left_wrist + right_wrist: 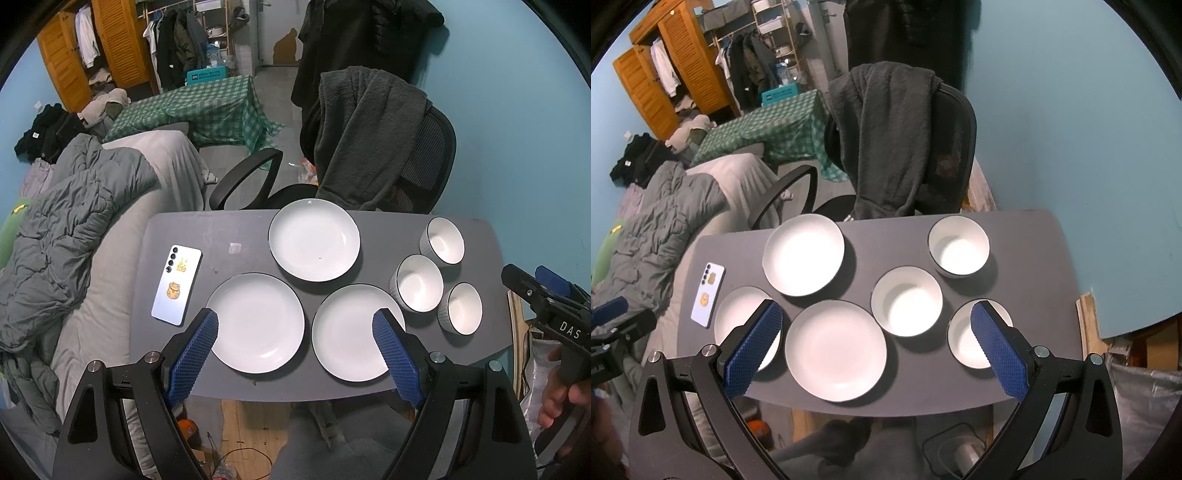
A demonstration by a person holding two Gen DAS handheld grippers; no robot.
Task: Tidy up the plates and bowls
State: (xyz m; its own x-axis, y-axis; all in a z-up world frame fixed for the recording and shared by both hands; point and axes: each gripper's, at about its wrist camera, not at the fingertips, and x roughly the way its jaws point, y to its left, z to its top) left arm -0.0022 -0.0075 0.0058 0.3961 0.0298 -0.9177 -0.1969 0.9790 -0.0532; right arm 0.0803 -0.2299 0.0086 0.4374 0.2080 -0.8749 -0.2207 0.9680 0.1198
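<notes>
3 plates and 3 bowls sit apart on the table; left gripper and right gripper hover above them, spread, empty.

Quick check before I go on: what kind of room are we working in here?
Most likely a lived-in bedroom or studio, not a kitchen. The grey table with the plates and bowls stands beside a bed with a rumpled grey duvet, and a wooden wardrobe and a rack of hanging coats stand at the back.
</notes>
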